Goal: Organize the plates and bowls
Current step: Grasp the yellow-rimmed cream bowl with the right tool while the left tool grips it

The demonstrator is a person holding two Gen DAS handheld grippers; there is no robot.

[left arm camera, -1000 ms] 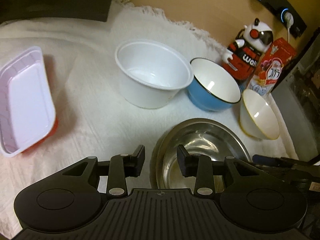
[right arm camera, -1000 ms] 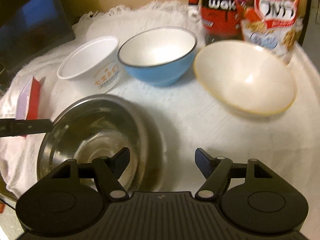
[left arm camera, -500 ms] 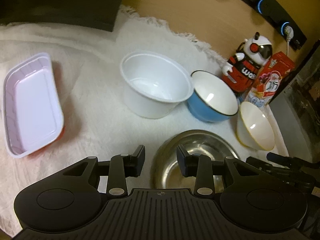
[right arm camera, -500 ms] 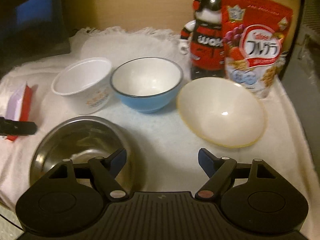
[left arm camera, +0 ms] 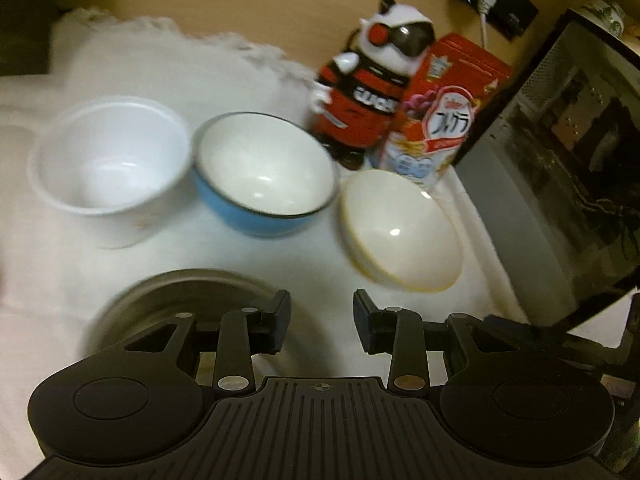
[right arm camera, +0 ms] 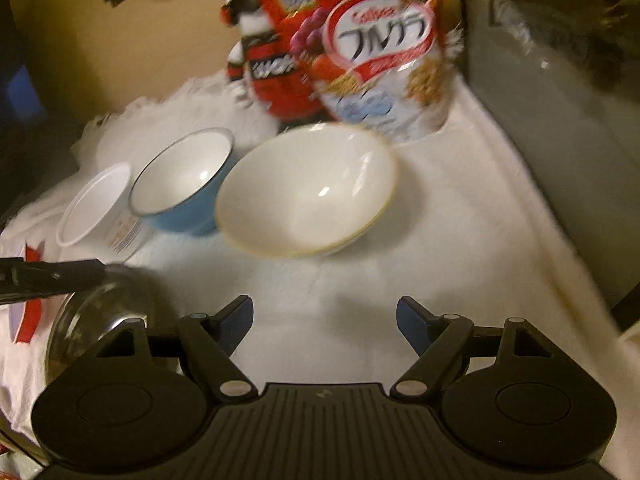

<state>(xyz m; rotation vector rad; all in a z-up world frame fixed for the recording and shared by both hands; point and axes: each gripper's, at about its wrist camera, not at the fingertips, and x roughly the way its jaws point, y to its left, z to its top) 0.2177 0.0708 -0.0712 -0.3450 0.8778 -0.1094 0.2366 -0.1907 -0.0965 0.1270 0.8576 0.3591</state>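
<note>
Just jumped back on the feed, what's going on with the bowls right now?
Nothing is held. The left gripper is open above the steel bowl's far rim; the right gripper is open over bare white cloth, facing the cream bowl. The blue bowl and white plastic bowl sit unstacked.

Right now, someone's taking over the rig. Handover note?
Left gripper: open, empty, over the steel bowl's right edge.
Right gripper: open, empty, facing the cream bowl.
On the white cloth, in a row: white plastic bowl, blue bowl, cream bowl, with the steel bowl in front. Red-and-white tray at far left.
Done: nothing stacked.
Left: gather the bowls and tray.
</note>
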